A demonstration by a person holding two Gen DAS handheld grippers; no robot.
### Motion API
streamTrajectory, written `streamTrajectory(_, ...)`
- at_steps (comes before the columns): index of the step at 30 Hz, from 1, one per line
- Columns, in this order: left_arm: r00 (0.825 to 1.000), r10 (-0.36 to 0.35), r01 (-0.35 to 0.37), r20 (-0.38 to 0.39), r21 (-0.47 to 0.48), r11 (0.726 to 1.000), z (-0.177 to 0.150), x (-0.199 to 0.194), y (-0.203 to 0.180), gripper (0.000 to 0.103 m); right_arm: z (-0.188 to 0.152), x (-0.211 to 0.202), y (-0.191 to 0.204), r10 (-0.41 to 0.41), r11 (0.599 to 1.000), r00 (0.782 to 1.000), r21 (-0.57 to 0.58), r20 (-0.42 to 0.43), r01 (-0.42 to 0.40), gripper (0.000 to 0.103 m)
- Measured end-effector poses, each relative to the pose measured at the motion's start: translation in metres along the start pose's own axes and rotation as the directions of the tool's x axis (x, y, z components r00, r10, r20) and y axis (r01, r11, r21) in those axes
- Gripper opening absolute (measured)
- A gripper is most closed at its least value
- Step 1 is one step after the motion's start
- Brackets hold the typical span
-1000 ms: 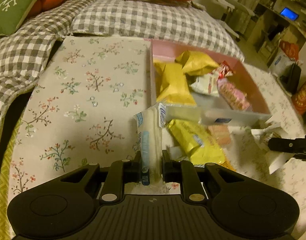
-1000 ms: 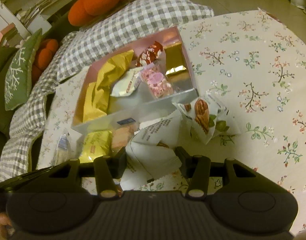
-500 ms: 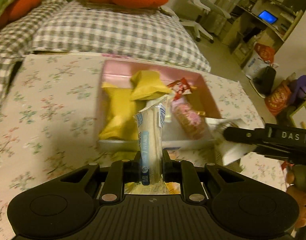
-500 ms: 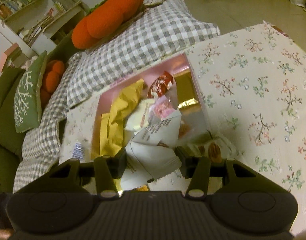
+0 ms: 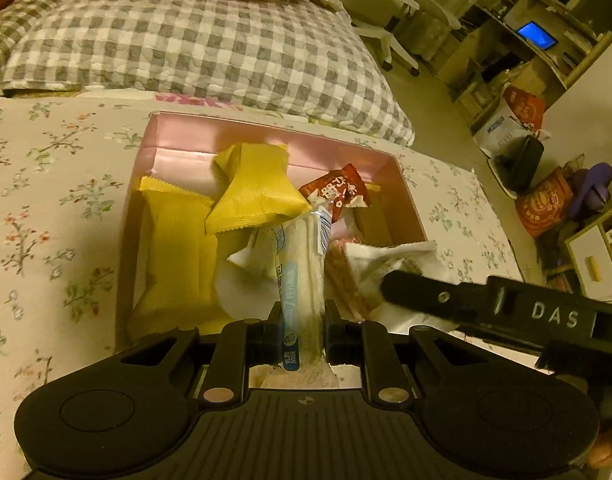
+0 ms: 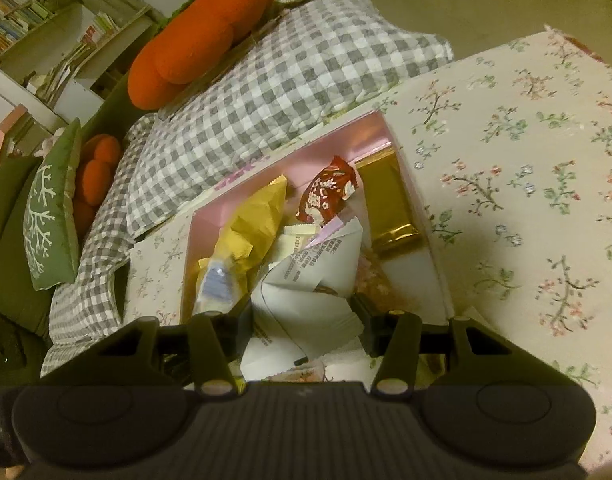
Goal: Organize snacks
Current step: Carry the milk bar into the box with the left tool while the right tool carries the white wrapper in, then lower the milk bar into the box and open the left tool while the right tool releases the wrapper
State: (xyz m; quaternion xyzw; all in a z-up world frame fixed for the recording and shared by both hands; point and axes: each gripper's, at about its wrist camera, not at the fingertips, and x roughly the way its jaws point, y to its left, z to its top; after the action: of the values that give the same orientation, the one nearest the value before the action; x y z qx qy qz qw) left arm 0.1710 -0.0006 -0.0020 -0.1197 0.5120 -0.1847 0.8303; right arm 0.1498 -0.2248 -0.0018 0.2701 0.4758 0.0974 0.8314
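Note:
A pink box (image 5: 266, 136) (image 6: 370, 132) on the floral tablecloth holds yellow packets (image 5: 174, 248) (image 6: 258, 220), a red packet (image 5: 338, 192) (image 6: 326, 196) and a gold one (image 6: 390, 208). My left gripper (image 5: 302, 328) is shut on a slim white and blue snack pack (image 5: 302, 276), held upright over the box's near edge. My right gripper (image 6: 302, 312) is shut on a white snack bag (image 6: 314, 288), also over the box. In the left wrist view the right gripper (image 5: 390, 284) reaches in from the right with the white bag (image 5: 390, 256).
A grey checked cushion (image 5: 186, 40) (image 6: 266, 80) lies behind the box, with orange cushions (image 6: 202, 40) and a green pillow (image 6: 50, 208) beyond. The floral cloth (image 6: 526, 200) spreads right of the box. An office chair (image 5: 402, 8) and shelves stand further off.
Both grippers have carried their packs from the loose snacks in front of the box to above the box. The box now sits centred under both views.

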Motion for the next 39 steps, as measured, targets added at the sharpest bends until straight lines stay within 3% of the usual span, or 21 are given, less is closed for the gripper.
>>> streamTrajectory(10,1.000,-0.013,0.013,-0.007,0.030,0.999,0.005,0.020,0.006,0.017,0.002,0.025,-0.005,-0.012,1.000,0.999,-0.004,-0.044,0.012,0.048)
streamTrajectory(14,1.000,-0.024,0.024,-0.016,0.025,0.999,0.004,0.027,0.008,0.017,0.003,0.025,-0.004,-0.019,0.999,0.999,-0.030,-0.033,0.018,0.048)
streamTrajectory(19,1.000,-0.014,0.015,-0.017,0.046,0.999,0.002,0.033,0.008,0.018,0.004,0.022,-0.001,-0.111,0.988,0.994,-0.108,0.008,0.112,0.048)
streamTrajectory(25,1.000,-0.017,0.018,-0.017,0.080,0.997,-0.001,0.035,0.008,0.021,0.007,0.020,-0.006,-0.105,0.991,0.994,-0.086,0.009,0.106,0.051)
streamTrajectory(28,1.000,-0.028,0.028,-0.004,0.105,0.994,-0.003,0.031,0.006,0.029,0.008,0.018,-0.008,-0.082,0.995,0.997,-0.065,0.010,0.082,0.055)
streamTrajectory(30,0.999,-0.037,0.036,0.004,0.119,0.992,-0.005,0.027,0.005,0.043,0.009,0.016,-0.009,-0.062,0.997,0.998,-0.045,0.015,0.063,0.059)
streamTrajectory(31,0.999,-0.044,0.043,0.010,0.125,0.991,-0.005,0.025,0.004,0.045,0.010,0.014,-0.009,-0.055,0.998,0.998,-0.036,0.019,0.056,0.061)
streamTrajectory(35,0.997,-0.071,0.066,0.027,0.162,0.985,-0.006,0.016,-0.002,0.046,0.013,0.010,-0.007,-0.052,0.998,0.998,-0.033,0.027,0.053,0.061)
streamTrajectory(39,0.998,-0.047,0.040,0.032,0.199,0.979,-0.008,0.010,-0.009,0.046,0.014,0.006,-0.004,-0.056,0.997,0.998,-0.041,0.033,0.058,0.061)
